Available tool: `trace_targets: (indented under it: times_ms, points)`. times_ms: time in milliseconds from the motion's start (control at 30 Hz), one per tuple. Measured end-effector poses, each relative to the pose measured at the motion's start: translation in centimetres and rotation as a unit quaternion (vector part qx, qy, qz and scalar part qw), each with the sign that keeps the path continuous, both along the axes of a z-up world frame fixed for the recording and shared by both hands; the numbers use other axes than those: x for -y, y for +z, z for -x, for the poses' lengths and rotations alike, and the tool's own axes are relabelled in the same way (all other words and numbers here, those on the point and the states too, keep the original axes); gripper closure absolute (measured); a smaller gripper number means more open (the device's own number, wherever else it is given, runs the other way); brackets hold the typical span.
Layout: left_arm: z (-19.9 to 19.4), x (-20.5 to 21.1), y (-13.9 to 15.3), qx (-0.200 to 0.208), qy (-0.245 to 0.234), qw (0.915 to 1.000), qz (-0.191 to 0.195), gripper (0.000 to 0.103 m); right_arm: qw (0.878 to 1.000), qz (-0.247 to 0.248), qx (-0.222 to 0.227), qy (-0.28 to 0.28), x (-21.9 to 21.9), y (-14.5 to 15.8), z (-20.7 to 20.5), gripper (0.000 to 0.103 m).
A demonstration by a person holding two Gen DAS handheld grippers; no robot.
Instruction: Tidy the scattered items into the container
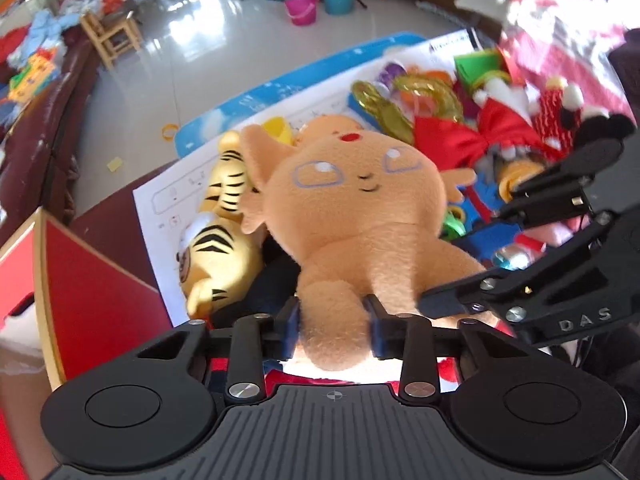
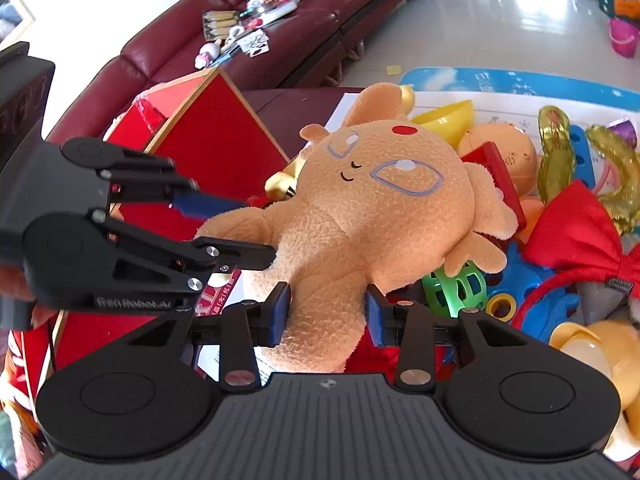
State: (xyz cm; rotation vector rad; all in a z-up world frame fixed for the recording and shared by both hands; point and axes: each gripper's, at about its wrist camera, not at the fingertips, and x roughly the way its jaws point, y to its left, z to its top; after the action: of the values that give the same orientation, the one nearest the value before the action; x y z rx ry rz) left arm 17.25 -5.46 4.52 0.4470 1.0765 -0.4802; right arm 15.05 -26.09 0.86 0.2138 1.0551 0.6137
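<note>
A peach plush deer (image 1: 352,200) with a red spot on its forehead lies on its back over the toy pile; it also shows in the right wrist view (image 2: 384,200). My left gripper (image 1: 334,320) is shut on one of its legs. My right gripper (image 2: 328,316) is shut on the other leg. Each gripper shows in the other's view: the right one (image 1: 560,248) at the right, the left one (image 2: 224,224) at the left. A red box (image 2: 208,136) with a wooden rim stands open at the left, also in the left wrist view (image 1: 80,264).
A tiger plush (image 1: 216,216) lies left of the deer. A red bow (image 2: 576,232), a gold foil balloon (image 1: 384,108), a green ball (image 2: 456,288), a yellow bowl (image 2: 448,116) and blue plastic parts crowd the right. A maroon sofa (image 2: 256,32) stands behind.
</note>
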Motion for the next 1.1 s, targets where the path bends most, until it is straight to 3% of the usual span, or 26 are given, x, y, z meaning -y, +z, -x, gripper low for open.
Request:
trace_targets:
  times_ms: [67, 133, 167, 267, 467, 733, 1100]
  points:
    - [0.4, 0.7, -0.7, 0.001, -0.011, 0.9997, -0.023, 0.06, 1.0, -0.012, -0.016, -0.007, 0.1, -0.4, -0.3, 0.055]
    - [0.7, 0.9, -1.6, 0.001, -0.01, 0.9992, -0.039, 0.067, 0.999, -0.014, -0.03, -0.006, -0.2, -0.8, -0.6, 0.054]
    - [0.8, 0.9, -2.0, 0.001, -0.007, 0.999, -0.045, 0.075, 1.0, -0.008, -0.03, -0.002, -0.5, -1.0, -0.6, 0.055]
    - [1.9, 0.8, -2.3, 0.02, 0.003, 0.9989, -0.043, 0.077, 1.0, 0.0, -0.029, 0.007, -0.9, -1.5, -0.3, 0.06]
    - [4.7, 0.5, -1.0, 0.079, 0.036, 0.9962, 0.005, 0.079, 1.0, 0.01, 0.019, -0.001, -0.4, -0.2, 1.5, 0.065]
    - [7.7, 0.6, 1.3, 0.148, 0.071, 0.9848, 0.056, 0.078, 0.997, 0.03, 0.077, 0.01, 0.2, 2.5, 3.4, 0.065]
    - [9.7, 1.9, 3.8, 0.212, 0.096, 0.9686, 0.087, 0.078, 0.987, 0.05, 0.15, 0.003, 1.1, 5.8, 5.1, 0.065]
